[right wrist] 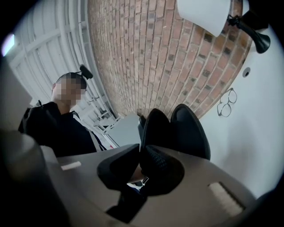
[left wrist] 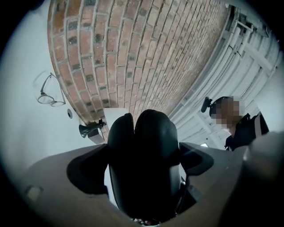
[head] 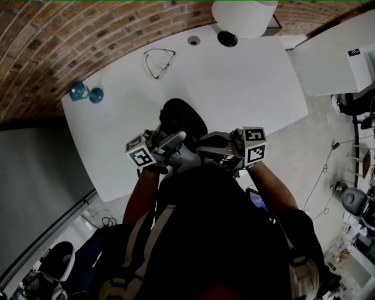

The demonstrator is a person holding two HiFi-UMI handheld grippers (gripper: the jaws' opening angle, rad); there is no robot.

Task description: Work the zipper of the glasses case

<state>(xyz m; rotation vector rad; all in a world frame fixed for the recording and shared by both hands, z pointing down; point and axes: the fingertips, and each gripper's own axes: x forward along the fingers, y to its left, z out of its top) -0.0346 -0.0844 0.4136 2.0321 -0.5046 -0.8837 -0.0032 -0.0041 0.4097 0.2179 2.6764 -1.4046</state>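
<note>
The black glasses case [head: 183, 117] is held up over the white table [head: 258, 88]. My left gripper [head: 174, 142] is shut on the case, whose body [left wrist: 146, 142] fills the space between the jaws; its two shells stand slightly apart at the top. My right gripper [head: 206, 143] comes in from the right, level with the left one. In the right gripper view the jaws [right wrist: 141, 170] are pinched nearly together on a small pale zipper pull [right wrist: 136, 181] at the near end of the case [right wrist: 177, 128].
A pair of wire-framed glasses [head: 159, 62] lies on the table's far side. Blue objects [head: 87, 92] sit at the table's left corner, and a white lamp shade [head: 243, 14] hangs over its far edge. A person [right wrist: 57, 124] stands in the background.
</note>
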